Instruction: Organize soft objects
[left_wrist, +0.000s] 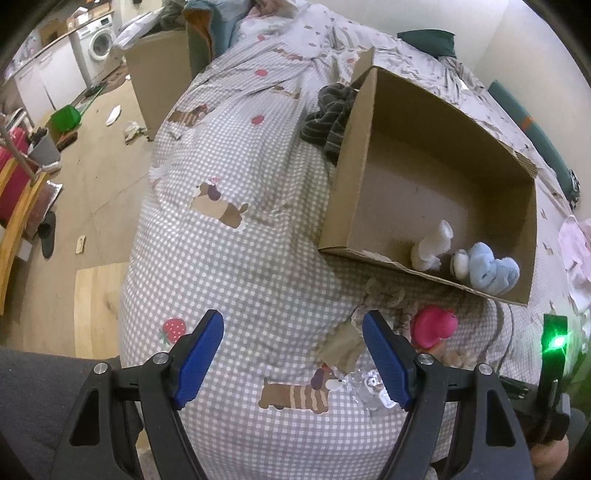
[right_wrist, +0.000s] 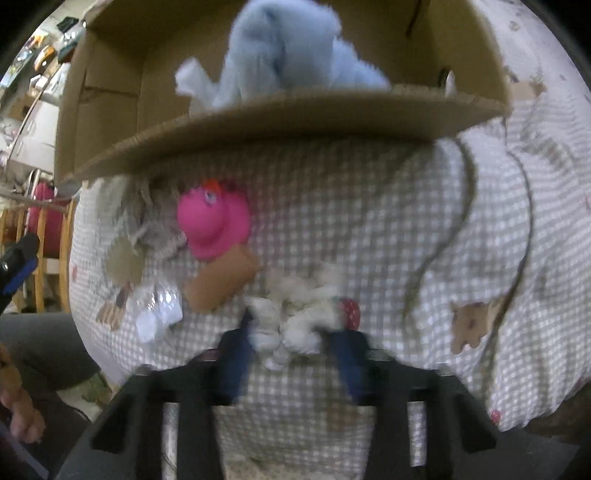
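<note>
A cardboard box (left_wrist: 343, 192) lies on the checked bedspread (left_wrist: 240, 155). In it sit a white soft toy (left_wrist: 432, 243) and a light blue plush (left_wrist: 491, 269), which also shows in the right wrist view (right_wrist: 280, 48). A pink duck toy (left_wrist: 432, 325) and a beige knitted piece (left_wrist: 384, 299) lie in front of the box. My left gripper (left_wrist: 293, 354) is open and empty above the bedspread. In the blurred right wrist view, my right gripper (right_wrist: 291, 339) has its fingers on either side of a white fluffy toy (right_wrist: 295, 317); the pink duck (right_wrist: 214, 221) lies just beyond.
A dark striped cloth (left_wrist: 332, 114) lies at the box's far side. A clear plastic wrapper (left_wrist: 369, 387) and a tan paper scrap (left_wrist: 340, 350) lie near the left gripper. The bed edge drops to the floor (left_wrist: 92, 177) at left. Pink cloth (left_wrist: 576, 251) lies at right.
</note>
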